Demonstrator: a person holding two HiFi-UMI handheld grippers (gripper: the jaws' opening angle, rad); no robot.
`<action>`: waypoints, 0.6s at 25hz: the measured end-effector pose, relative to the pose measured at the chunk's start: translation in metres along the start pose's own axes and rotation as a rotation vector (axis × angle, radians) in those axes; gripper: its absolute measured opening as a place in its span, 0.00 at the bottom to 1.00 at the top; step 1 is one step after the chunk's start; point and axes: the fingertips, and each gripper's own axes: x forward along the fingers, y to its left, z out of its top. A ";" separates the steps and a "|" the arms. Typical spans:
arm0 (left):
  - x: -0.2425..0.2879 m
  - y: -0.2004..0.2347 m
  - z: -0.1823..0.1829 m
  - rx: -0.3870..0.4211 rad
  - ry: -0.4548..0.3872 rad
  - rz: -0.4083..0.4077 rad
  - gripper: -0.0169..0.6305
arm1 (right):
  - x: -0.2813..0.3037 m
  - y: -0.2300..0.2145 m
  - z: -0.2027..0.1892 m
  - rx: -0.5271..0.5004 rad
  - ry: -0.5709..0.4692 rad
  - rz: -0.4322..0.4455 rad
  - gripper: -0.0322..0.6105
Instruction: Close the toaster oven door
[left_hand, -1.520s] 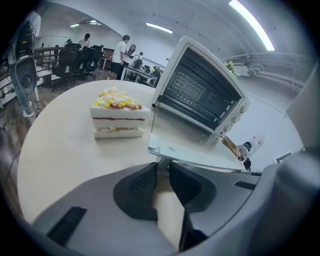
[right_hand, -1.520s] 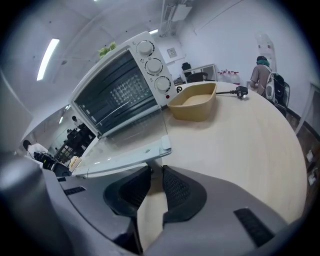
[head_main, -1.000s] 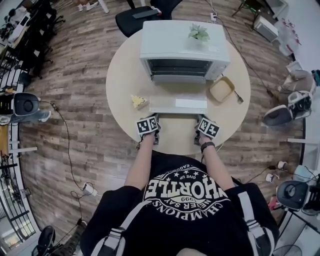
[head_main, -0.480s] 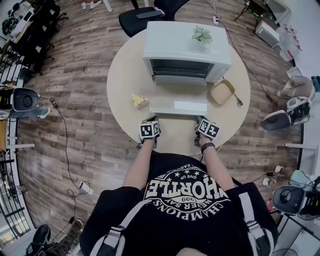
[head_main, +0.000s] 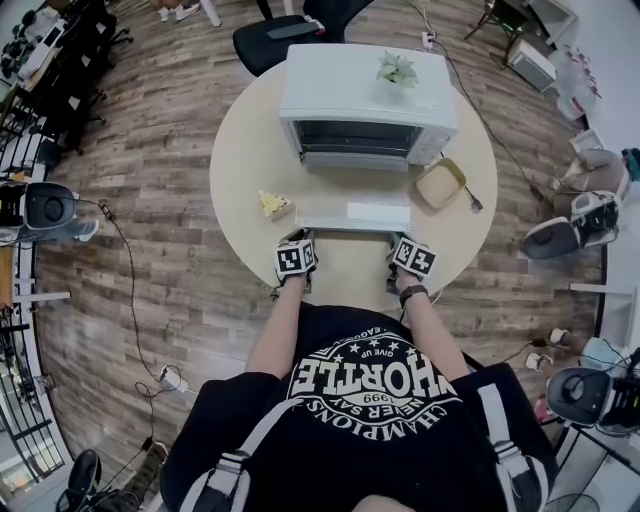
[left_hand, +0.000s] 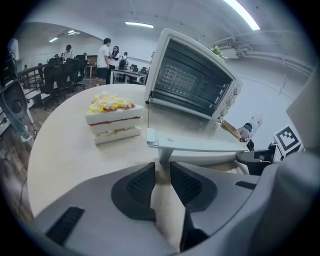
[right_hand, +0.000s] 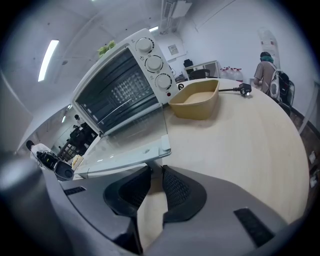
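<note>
Toaster oven, door flat open, wire rack inside — tan dish beside

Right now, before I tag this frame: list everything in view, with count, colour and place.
table: 1, beige, round, centre of the wood floor
toaster oven: 1, white, far side of the table
door: 1, glass with a pale frame, folded down flat toward the person
plant: 1, green, on top of the oven
cake slice: 1, white and yellow, on the table left of the door
dish: 1, tan, empty, right of the door
plug: 1, black, beside the dish
chair: 1, black, behind the table
left tool: 1, grey, at the door's front edge; jaws have just been opening, gripping nothing
right tool: 1, grey, at the door's front edge; jaws slightly apart
</note>
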 end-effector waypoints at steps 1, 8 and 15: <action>0.002 -0.001 0.000 0.000 -0.004 -0.007 0.19 | 0.000 0.000 0.000 -0.001 0.001 0.001 0.20; 0.005 -0.003 0.002 0.024 0.004 -0.007 0.16 | 0.001 -0.001 -0.002 0.005 0.006 0.008 0.20; 0.006 -0.003 0.004 0.034 0.009 -0.001 0.15 | 0.002 -0.002 0.001 0.010 0.008 0.006 0.20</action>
